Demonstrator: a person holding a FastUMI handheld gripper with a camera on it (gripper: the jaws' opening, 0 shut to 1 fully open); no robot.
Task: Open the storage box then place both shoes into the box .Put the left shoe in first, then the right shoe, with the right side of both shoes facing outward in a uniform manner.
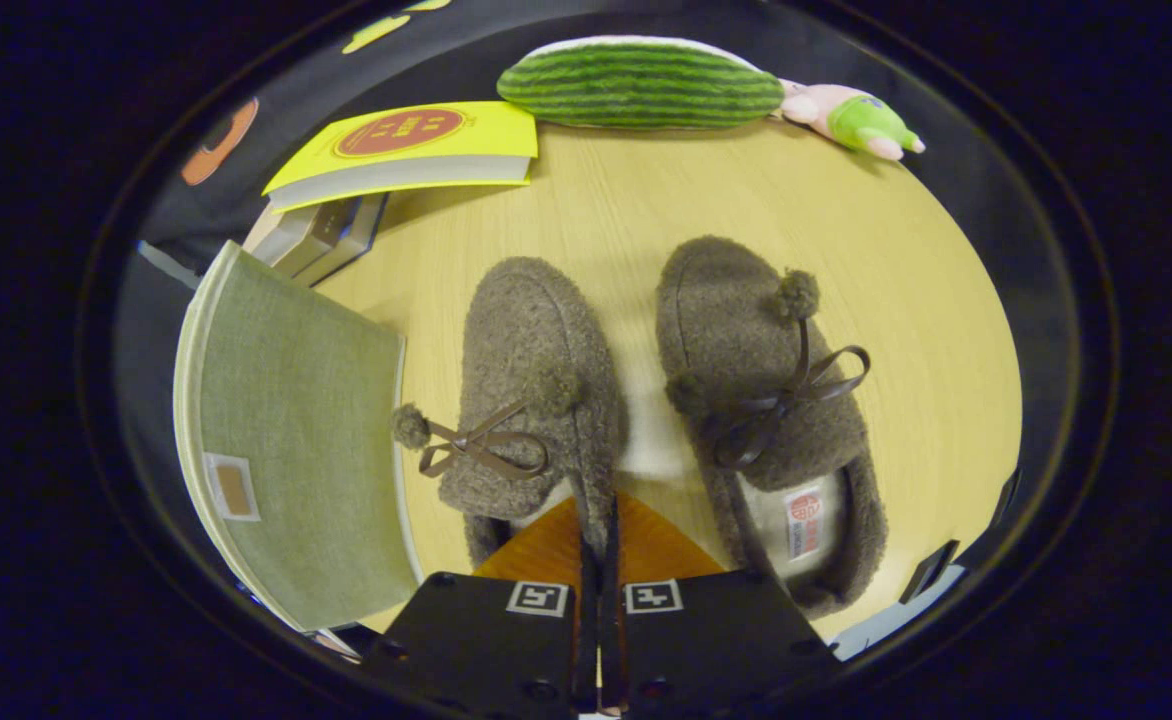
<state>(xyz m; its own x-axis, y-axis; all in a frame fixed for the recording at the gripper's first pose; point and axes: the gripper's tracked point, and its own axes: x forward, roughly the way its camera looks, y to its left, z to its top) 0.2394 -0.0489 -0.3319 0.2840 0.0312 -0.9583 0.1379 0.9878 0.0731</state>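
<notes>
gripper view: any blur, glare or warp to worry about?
Gripper view: sharp throughout, no motion blur; strong fisheye warp bows the table edge and the storage box; soft shadow between the two shoes; no harsh glare; the fingers pinch the left shoe rim.

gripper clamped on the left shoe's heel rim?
Yes: the gripper has its fingers closed together on the heel rim of the left shoe; the right shoe lies free alongside.

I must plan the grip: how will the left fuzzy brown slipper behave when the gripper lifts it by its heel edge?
The left fuzzy brown slipper looks soft, so it will probably sag. Its fleece seems grippy, hardly slippery. The pompom laces may dangle. The gripper appears shut on its rim.
</notes>
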